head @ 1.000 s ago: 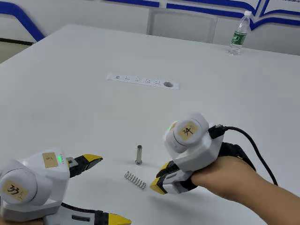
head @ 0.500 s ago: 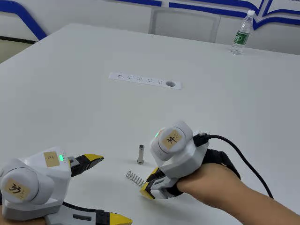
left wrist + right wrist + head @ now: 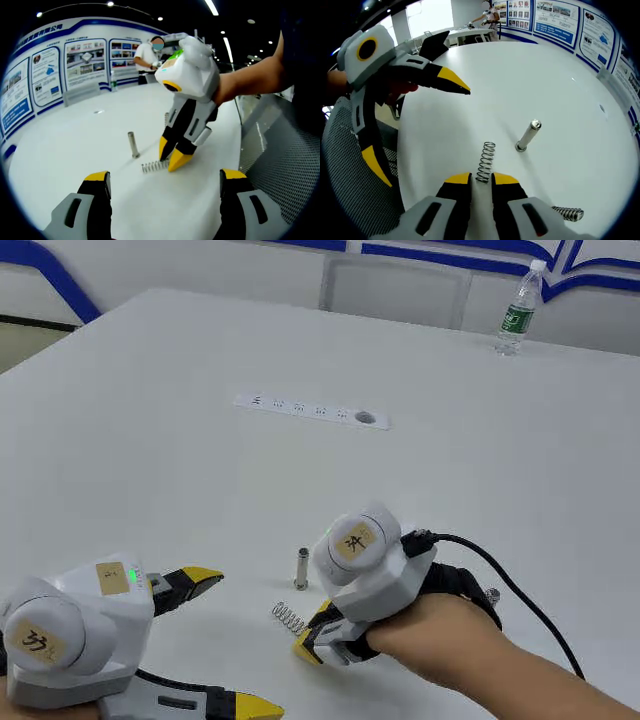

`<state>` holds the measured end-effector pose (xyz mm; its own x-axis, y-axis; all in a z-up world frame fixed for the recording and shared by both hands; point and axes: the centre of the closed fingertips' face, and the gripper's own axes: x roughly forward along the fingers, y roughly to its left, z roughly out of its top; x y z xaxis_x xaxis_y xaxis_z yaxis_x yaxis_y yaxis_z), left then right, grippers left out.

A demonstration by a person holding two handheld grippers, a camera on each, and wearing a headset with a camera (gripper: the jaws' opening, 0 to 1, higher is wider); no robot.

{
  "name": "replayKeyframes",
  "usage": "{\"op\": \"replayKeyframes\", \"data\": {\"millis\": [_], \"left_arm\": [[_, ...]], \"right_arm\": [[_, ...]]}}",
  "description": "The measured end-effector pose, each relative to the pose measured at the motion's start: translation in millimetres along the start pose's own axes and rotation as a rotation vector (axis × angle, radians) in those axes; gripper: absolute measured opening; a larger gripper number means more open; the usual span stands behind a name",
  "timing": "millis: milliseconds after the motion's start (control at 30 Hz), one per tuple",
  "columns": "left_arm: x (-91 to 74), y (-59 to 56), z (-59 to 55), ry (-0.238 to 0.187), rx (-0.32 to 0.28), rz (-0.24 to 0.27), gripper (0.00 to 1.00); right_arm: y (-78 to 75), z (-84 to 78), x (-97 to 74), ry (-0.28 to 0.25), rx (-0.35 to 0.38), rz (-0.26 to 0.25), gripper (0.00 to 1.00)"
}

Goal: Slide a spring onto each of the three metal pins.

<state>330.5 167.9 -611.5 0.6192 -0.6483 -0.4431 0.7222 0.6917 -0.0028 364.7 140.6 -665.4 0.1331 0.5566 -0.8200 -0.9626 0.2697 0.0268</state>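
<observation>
A short metal pin stands upright on the white table. A small spring lies flat just in front of it. My right gripper is down at the spring's near end. In the right gripper view the jaws are narrowed onto that end of the spring, with the pin beyond it. My left gripper rests open at the lower left with nothing in it. From the left gripper view, the spring and pin lie ahead of the open left gripper.
A second spring lies by the right gripper's side. A white power strip lies mid-table and a water bottle stands at the far right. A mesh chair borders the table's near edge. A person stands far off.
My right gripper has moved left and down until its tips reached the spring's end. The left gripper has stayed put. The head camera shifted slightly.
</observation>
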Motion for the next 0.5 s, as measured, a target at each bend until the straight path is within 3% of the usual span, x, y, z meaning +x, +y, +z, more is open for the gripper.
{"op": "replayKeyframes", "data": {"millis": [500], "left_arm": [[-0.2, -0.3, -0.2, 0.001, -0.002, -0.002, 0.91]], "right_arm": [[-10.5, -1.0, -3.8, -0.002, 0.008, -0.022, 0.17]]}}
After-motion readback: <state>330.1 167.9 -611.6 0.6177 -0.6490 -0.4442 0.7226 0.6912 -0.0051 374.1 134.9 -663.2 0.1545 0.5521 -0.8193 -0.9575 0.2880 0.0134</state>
